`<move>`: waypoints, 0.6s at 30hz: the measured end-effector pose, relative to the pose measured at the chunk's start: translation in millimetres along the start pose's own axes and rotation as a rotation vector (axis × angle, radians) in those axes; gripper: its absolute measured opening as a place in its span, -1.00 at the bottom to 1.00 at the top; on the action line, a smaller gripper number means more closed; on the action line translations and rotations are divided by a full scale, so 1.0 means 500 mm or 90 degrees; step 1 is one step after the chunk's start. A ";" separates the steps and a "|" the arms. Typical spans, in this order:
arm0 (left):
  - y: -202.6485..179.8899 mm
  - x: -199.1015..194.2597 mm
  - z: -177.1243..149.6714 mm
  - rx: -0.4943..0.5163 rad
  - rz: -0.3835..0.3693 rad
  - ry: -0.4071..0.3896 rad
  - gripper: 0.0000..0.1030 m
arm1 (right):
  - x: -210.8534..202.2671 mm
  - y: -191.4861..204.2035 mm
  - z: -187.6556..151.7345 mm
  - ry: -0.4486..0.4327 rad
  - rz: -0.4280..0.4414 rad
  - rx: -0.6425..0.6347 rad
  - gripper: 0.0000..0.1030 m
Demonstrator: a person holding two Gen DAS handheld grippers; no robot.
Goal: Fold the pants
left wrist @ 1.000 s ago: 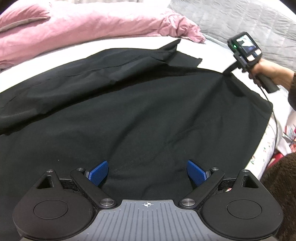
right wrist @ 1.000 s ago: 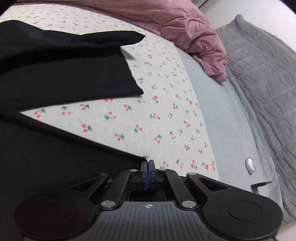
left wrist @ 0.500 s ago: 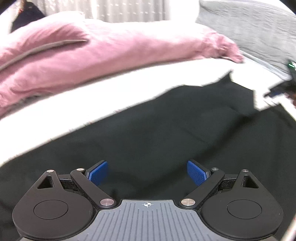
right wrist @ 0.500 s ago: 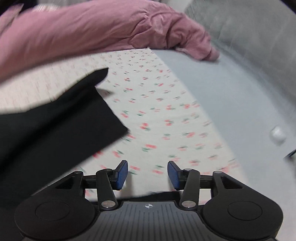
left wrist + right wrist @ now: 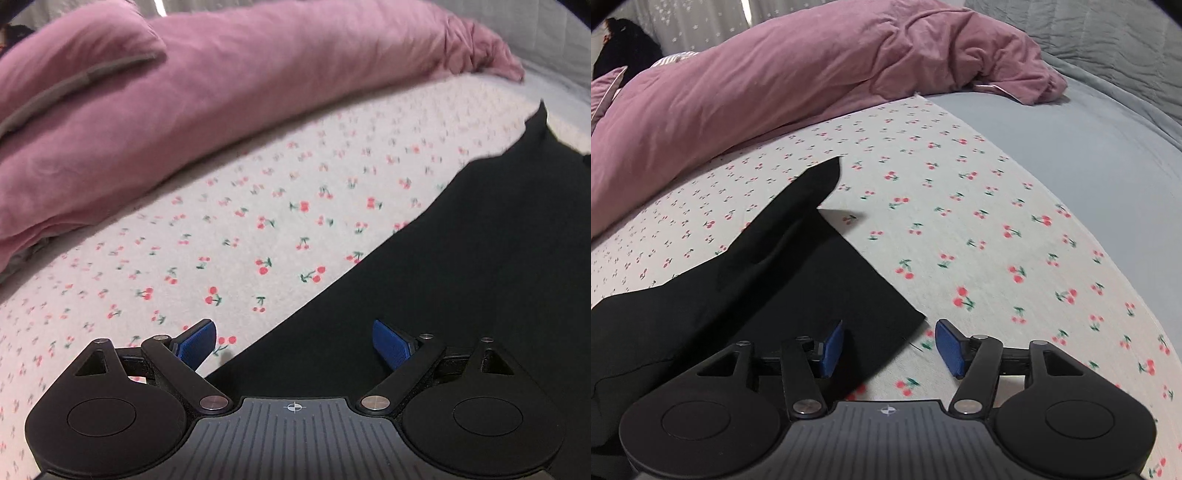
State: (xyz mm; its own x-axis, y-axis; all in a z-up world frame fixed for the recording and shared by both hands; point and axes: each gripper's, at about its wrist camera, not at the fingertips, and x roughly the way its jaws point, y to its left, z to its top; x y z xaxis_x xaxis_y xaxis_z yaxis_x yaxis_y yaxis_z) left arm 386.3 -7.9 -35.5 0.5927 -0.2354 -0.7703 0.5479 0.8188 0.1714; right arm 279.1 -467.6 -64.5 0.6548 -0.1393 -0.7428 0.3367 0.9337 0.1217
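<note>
The black pants [image 5: 480,266] lie flat on the cherry-print bed sheet [image 5: 229,236]. In the left wrist view their far edge runs diagonally from bottom centre to upper right. My left gripper [image 5: 293,345] is open and empty, low over that edge. In the right wrist view the pants [image 5: 783,280] fill the lower left, with a hem corner pointing toward the far side. My right gripper [image 5: 888,350] is open and empty, just above the pants' near corner, its left fingertip [image 5: 833,349] over the cloth.
A bunched pink duvet [image 5: 184,92] lies along the far side of the bed, also in the right wrist view [image 5: 798,74]. A grey-blue sheet [image 5: 1071,140] and a grey quilt [image 5: 1108,44] are to the right.
The right gripper let go of the pants and opened. Both grippers moved toward the far edge of the pants, so the sheet and duvet now fill the views.
</note>
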 end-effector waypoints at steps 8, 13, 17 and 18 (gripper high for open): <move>-0.009 0.014 0.032 -0.020 -0.073 0.036 -1.00 | -0.001 0.052 -0.003 0.007 0.018 -0.068 -0.92; -0.009 -0.002 0.051 -0.029 0.013 -0.017 -1.00 | -0.027 0.085 0.024 -0.053 0.002 -0.075 -0.94; 0.022 -0.021 0.068 -0.077 0.081 -0.059 -1.00 | -0.082 0.079 0.067 -0.107 -0.007 -0.048 -0.94; 0.027 -0.021 0.072 -0.084 0.086 -0.063 -1.00 | -0.100 0.073 0.082 -0.123 -0.008 -0.041 -0.95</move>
State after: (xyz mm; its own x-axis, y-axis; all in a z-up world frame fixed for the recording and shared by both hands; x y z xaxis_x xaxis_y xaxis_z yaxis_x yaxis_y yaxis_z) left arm 408.6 -13.1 -3.0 0.7141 -0.1634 -0.6807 0.3816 0.9061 0.1828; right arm 286.3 -439.8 4.0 0.7700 -0.2063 -0.6038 0.3061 0.9497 0.0659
